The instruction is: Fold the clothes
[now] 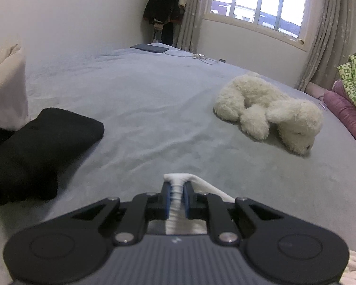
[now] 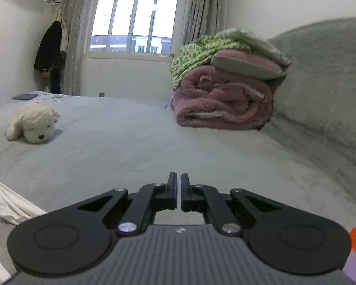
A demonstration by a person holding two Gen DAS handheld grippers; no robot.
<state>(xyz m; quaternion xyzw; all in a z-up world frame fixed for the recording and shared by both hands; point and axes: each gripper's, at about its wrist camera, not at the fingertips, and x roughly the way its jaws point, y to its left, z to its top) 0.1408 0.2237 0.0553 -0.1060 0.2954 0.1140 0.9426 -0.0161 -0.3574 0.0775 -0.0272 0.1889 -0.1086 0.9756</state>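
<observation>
My left gripper [image 1: 177, 185] is shut on a bunched fold of a white garment [image 1: 203, 185], held just above the grey bed sheet [image 1: 154, 109]. The cloth trails off to the lower right under the gripper. In the right wrist view my right gripper [image 2: 178, 178] is shut with nothing between its fingers, low over the sheet [image 2: 130, 142]. Part of the white garment [image 2: 9, 204] lies rumpled at that view's lower left, apart from the right gripper.
A folded black garment [image 1: 35, 147] lies at the left. A white plush dog [image 1: 273, 111] [image 2: 33, 123] lies on the bed. A rolled pink quilt [image 2: 220, 102] with a green blanket [image 2: 201, 47] sits by the grey headboard [image 2: 325, 83]. A laptop [image 1: 149, 47] lies at the far edge.
</observation>
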